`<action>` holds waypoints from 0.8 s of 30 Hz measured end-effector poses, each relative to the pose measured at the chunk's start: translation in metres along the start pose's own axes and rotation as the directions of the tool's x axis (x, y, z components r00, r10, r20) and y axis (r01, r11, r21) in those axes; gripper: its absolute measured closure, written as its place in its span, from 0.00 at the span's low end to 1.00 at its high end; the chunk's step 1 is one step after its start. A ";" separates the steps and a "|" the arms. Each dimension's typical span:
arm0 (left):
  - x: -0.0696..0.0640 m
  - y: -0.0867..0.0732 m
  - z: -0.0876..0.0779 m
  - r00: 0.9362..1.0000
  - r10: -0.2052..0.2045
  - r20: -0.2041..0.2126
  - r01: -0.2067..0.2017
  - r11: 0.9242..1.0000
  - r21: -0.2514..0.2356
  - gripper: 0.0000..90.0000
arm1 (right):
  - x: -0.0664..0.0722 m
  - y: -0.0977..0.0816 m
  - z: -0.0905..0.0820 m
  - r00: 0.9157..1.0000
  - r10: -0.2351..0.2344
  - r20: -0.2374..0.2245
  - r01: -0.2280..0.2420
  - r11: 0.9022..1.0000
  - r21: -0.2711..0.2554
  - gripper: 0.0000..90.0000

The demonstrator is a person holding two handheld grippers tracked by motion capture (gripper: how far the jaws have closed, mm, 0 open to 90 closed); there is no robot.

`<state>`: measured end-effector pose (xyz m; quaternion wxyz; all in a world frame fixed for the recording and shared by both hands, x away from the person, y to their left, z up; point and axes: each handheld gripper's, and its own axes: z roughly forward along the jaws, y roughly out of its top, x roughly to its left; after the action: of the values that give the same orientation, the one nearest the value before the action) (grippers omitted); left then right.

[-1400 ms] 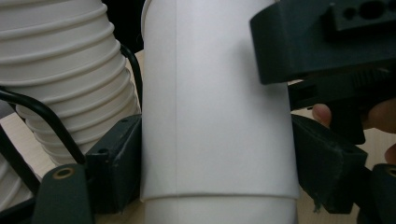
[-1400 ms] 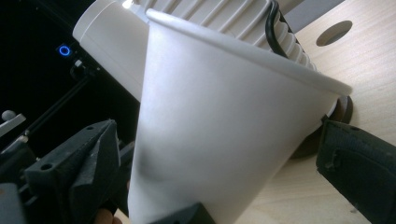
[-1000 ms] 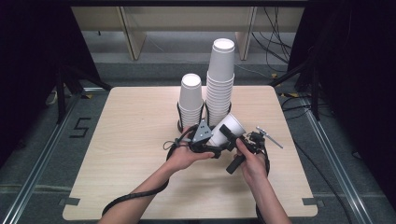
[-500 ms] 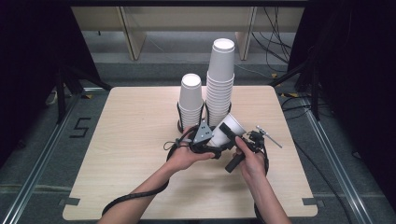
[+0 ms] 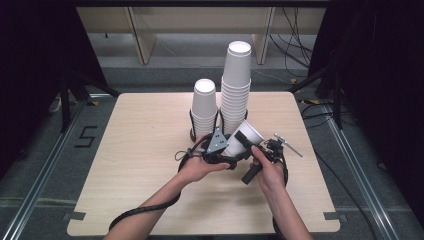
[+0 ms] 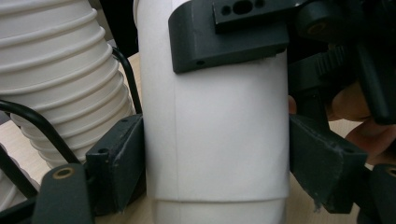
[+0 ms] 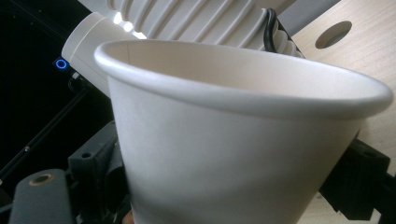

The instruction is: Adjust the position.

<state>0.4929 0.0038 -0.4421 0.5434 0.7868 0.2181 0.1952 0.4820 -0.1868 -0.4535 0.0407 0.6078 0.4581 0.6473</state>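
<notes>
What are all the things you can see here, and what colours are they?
Loose white paper cup: one, white, tilted, held between both grippers in front of the stacks.
Tall stack of white paper cups: one, white, upside down, mid-table, right of the short one.
Short stack of white paper cups: one, white, upside down, left of the tall one.
Black wire rack: one, black, around the bases of both stacks.
Light wooden table: one, pale wood, centre of the room.
Painted number 5: one, black, on the grey floor left of the table.
Left gripper: one, black, jaws shut on the cup's sides.
Right gripper: one, black, clamped on the cup.
Person's hands: two, coming in from the bottom edge.
</notes>
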 end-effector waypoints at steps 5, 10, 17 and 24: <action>0.000 0.000 -0.001 1.000 0.001 0.000 -0.001 1.000 0.006 0.24 | 0.003 -0.001 -0.001 1.000 0.019 -0.003 -0.019 1.000 0.014 0.18; 0.000 0.002 -0.003 1.000 0.003 0.008 -0.003 1.000 0.023 0.24 | 0.003 -0.001 -0.001 0.998 -0.060 0.000 0.060 0.998 0.013 0.19; 0.004 -0.001 -0.008 1.000 0.028 -0.001 -0.028 0.997 0.076 0.14 | 0.013 0.003 -0.005 0.982 -0.190 0.022 0.190 0.982 -0.008 0.19; 0.011 -0.013 -0.026 1.000 -0.024 0.018 0.023 0.995 0.095 0.11 | 0.013 0.009 -0.010 0.940 -0.337 0.046 0.338 0.941 -0.030 0.19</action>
<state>0.4856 0.0342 -0.4451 0.5098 0.8108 0.2312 0.1709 0.4753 -0.1895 -0.4363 0.1716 0.5321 0.5424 0.6271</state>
